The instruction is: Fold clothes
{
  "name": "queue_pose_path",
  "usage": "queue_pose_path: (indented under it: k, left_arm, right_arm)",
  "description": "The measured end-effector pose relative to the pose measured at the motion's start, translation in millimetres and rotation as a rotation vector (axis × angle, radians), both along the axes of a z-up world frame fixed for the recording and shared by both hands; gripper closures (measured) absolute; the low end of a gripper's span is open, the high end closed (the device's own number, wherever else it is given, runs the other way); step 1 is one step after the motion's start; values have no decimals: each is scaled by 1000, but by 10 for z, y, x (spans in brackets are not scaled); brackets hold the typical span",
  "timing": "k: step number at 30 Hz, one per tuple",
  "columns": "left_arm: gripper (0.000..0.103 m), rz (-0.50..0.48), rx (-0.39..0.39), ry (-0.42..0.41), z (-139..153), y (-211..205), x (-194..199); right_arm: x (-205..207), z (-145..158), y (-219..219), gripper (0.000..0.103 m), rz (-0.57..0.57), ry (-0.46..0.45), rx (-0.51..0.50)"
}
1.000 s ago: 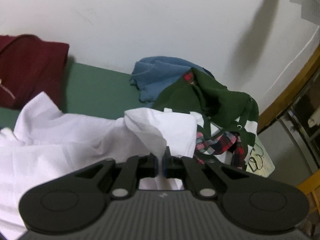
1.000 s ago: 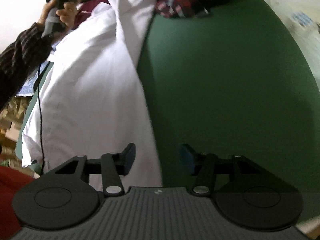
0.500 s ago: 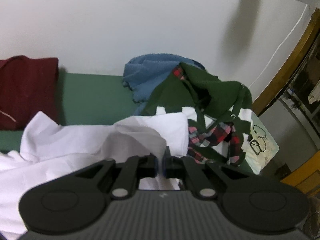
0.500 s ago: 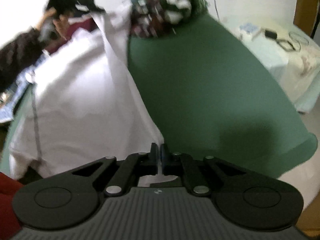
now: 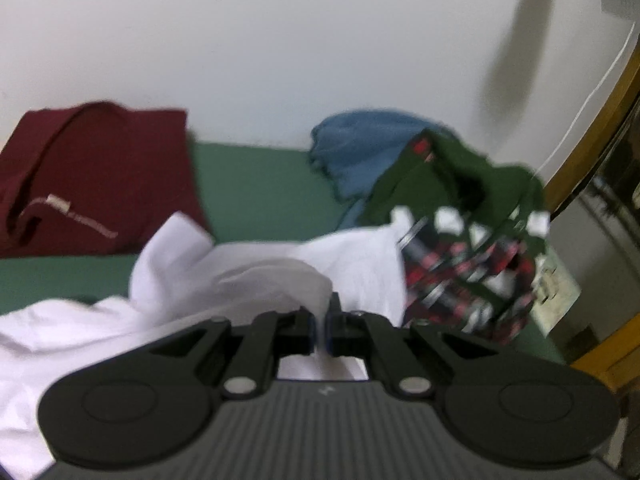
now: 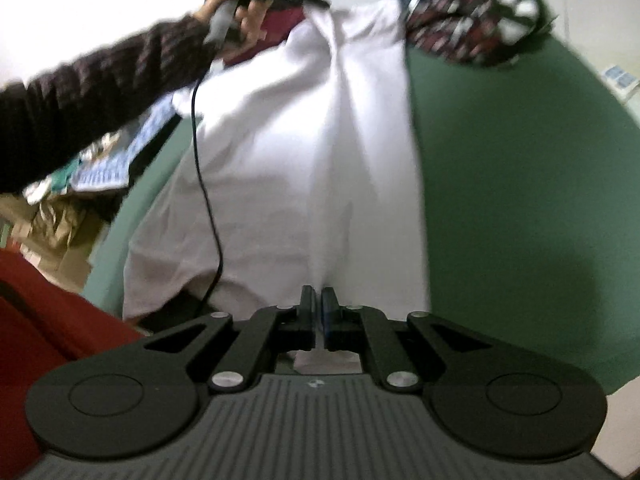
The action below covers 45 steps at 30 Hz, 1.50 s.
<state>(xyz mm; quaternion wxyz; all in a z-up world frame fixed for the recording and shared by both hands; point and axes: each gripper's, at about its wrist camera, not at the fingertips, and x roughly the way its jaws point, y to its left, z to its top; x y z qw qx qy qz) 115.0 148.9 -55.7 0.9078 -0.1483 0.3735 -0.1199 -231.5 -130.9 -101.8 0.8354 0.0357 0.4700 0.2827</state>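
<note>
White shirt (image 6: 320, 152): stretched lengthwise over the green table (image 6: 520, 168), long axis running between both grippers.
Left gripper (image 5: 320, 330): clamped on its far end.
Right gripper (image 6: 319, 312): pinching its near edge.

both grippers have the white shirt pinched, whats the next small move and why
Probably draw the two grippers apart to pull it taut. The left gripper and right gripper are each shut on opposite ends of the white cotton shirt, which still ripples and bunches over the green table cover.
</note>
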Motion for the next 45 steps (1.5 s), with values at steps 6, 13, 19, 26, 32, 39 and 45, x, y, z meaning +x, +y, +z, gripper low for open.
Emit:
queue_pose_path:
  k: [6, 13, 19, 26, 32, 39, 45]
  left_arm:
    - [102, 39, 108, 90, -411, 135, -62]
    - [90, 27, 90, 96, -451, 321, -269]
    - [74, -178, 110, 106, -295, 335, -1014]
    - [68, -450, 73, 219, -233, 68, -2369]
    - [68, -561, 43, 405, -457, -387, -3354]
    - [65, -399, -82, 507, -542, -469, -3873]
    - [65, -272, -74, 573, -475, -438, -4187]
  right_arm:
    - [82, -178, 83, 74, 1, 131, 24]
    - [100, -1, -383, 69, -114, 97, -56]
    - [172, 14, -597, 68, -152, 85, -82]
    - [325, -135, -482, 69, -7, 141, -61]
    - [481, -194, -522, 97, 168, 235, -57]
    - [627, -264, -603, 99, 373, 328, -45]
    - [755, -328, -657, 97, 547, 471, -60]
